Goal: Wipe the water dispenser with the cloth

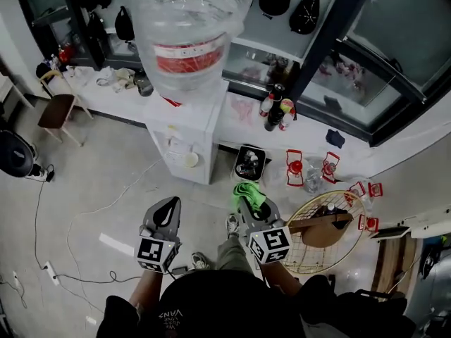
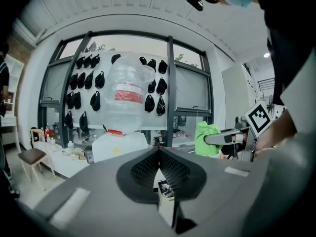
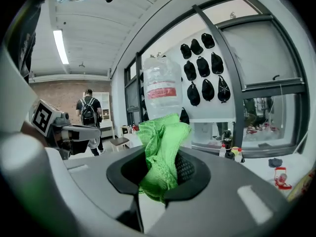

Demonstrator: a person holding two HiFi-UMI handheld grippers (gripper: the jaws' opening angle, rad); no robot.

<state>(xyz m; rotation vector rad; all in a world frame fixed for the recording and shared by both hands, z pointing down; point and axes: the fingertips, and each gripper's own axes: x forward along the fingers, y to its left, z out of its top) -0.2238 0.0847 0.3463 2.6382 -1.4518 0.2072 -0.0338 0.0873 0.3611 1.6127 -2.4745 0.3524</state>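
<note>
The white water dispenser (image 1: 184, 134) stands against the window ledge, a clear bottle (image 1: 189, 30) with a red label on top. It also shows in the left gripper view as the dispenser (image 2: 121, 144), and its bottle (image 3: 161, 88) in the right gripper view. My right gripper (image 1: 248, 204) is shut on a bright green cloth (image 1: 249, 192), which bunches up between the jaws as the cloth (image 3: 162, 149). My left gripper (image 1: 169, 208) is shut with nothing in it, its jaws meeting at the gripper (image 2: 159, 157). Both hang over the floor, short of the dispenser.
A small black bin (image 1: 249, 163) stands right of the dispenser. Bottles (image 1: 276, 109) stand on the ledge. A round wire basket (image 1: 325, 229) with a brown lid lies at right. A chair (image 1: 60, 108) is at far left, cables (image 1: 84, 217) run over the floor. A person with a backpack (image 3: 89, 113) stands far off.
</note>
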